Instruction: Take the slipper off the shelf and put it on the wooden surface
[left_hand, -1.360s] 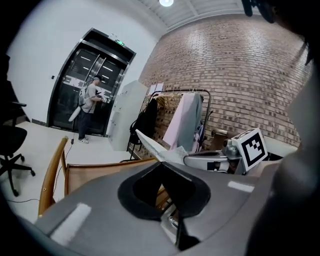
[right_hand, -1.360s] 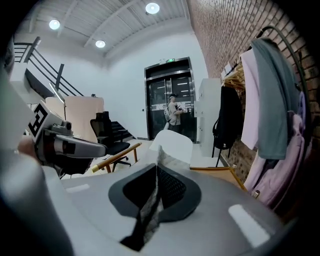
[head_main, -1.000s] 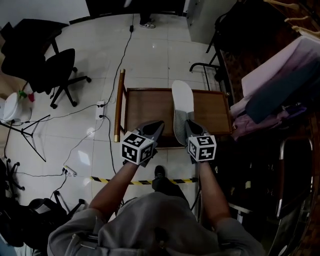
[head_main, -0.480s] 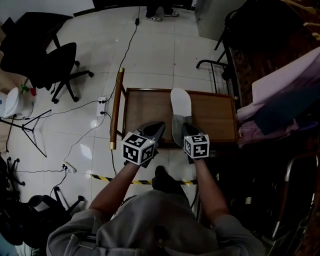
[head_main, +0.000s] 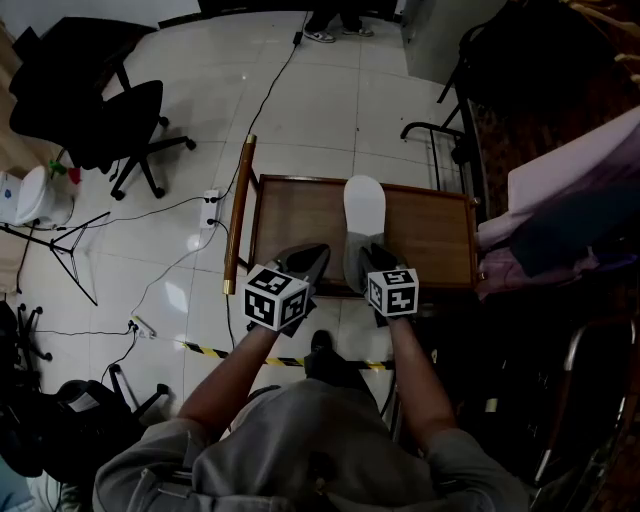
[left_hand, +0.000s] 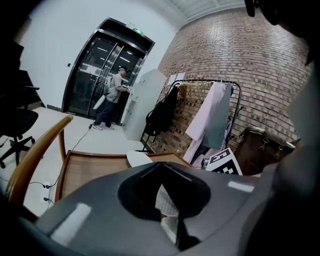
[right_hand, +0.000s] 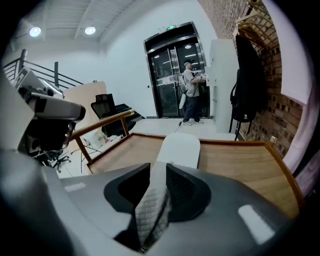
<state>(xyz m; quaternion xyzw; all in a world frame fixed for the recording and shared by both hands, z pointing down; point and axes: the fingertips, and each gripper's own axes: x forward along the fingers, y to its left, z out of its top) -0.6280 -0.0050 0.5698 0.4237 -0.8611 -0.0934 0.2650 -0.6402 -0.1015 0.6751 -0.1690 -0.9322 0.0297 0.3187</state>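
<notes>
A white slipper (head_main: 363, 215) lies lengthwise on the wooden surface (head_main: 300, 220), toe pointing away from me. My right gripper (head_main: 372, 258) is at its near end. In the right gripper view the slipper's quilted heel part (right_hand: 152, 200) sits between the jaws of the right gripper (right_hand: 157, 172), which have just been opening; a dark gap shows beside the fabric. My left gripper (head_main: 308, 258) hovers just left of the slipper, over the wood's near edge, its tips together and holding nothing. The left gripper view shows the left gripper (left_hand: 159, 167), the slipper (left_hand: 139, 159) and the wooden surface (left_hand: 85, 172).
A curved wooden rail (head_main: 238, 215) runs along the surface's left side. Black office chairs (head_main: 100, 110) and cables lie on the tiled floor at left. Hanging clothes (head_main: 570, 190) crowd the right. Striped tape (head_main: 270, 358) crosses the floor near me. A person (right_hand: 190, 92) stands by glass doors.
Both grippers have sunk a little toward the wooden surface, the right one bringing the slipper down onto it. The head view has drifted slightly.
</notes>
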